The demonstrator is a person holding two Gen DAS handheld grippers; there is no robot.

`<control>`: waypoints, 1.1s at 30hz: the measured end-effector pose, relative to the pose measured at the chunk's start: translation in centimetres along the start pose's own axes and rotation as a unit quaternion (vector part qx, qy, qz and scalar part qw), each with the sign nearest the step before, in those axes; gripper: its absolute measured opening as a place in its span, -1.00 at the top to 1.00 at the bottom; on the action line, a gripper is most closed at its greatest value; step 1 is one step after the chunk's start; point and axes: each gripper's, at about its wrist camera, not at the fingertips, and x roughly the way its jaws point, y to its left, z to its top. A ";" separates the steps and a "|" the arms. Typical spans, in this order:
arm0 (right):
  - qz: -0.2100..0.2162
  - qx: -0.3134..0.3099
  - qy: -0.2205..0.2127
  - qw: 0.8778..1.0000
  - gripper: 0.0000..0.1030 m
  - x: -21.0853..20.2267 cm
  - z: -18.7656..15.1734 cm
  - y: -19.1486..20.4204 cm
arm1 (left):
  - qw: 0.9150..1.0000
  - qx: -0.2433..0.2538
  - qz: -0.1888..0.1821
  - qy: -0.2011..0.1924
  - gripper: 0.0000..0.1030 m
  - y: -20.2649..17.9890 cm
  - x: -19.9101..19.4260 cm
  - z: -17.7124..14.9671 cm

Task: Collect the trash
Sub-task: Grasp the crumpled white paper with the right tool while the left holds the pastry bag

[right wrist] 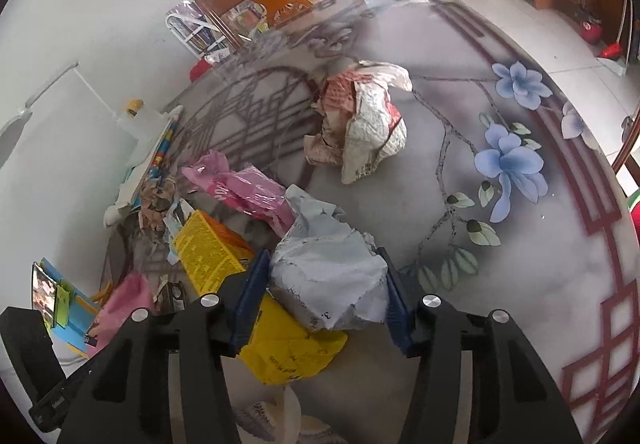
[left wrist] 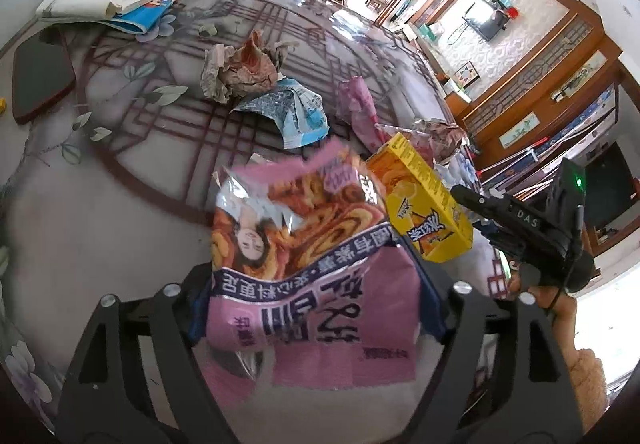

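Right gripper (right wrist: 324,304) fingers (right wrist: 250,296) clamp a crumpled grey bag (right wrist: 328,276), lying partly on a yellow box (right wrist: 216,256). Left gripper (left wrist: 316,308) jaws spread loose around a pink snack bag (left wrist: 304,244), left of the box; contact unclear. Behind the box: pink wrapper (right wrist: 244,191), blue-white packet (left wrist: 296,111), paper wads (right wrist: 360,115) on the table (right wrist: 540,284).

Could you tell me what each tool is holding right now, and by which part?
The right tool clamps the crumpled grey mailer bag across its sides. The pink snack bag sits between the left tool's pads, but whether they press on it cannot be told.
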 end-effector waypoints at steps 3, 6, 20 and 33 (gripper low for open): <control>0.003 0.001 -0.002 1.000 0.02 -0.2 -0.1 0.0 | 1.000 -0.002 0.001 0.000 -0.68 0.1 0.1 0.0; 0.004 0.002 -0.001 1.000 0.02 -0.3 -0.2 0.0 | 1.000 -0.006 0.002 0.004 -0.75 0.3 0.3 0.1; 0.002 -0.007 -0.008 1.000 0.01 -0.8 -0.2 0.4 | 1.000 -0.004 0.004 0.024 -0.76 0.5 1.0 -0.3; -0.005 -0.022 -0.022 0.999 0.01 -1.5 0.0 0.8 | 1.000 0.023 0.009 0.016 -0.44 -0.5 0.9 -0.7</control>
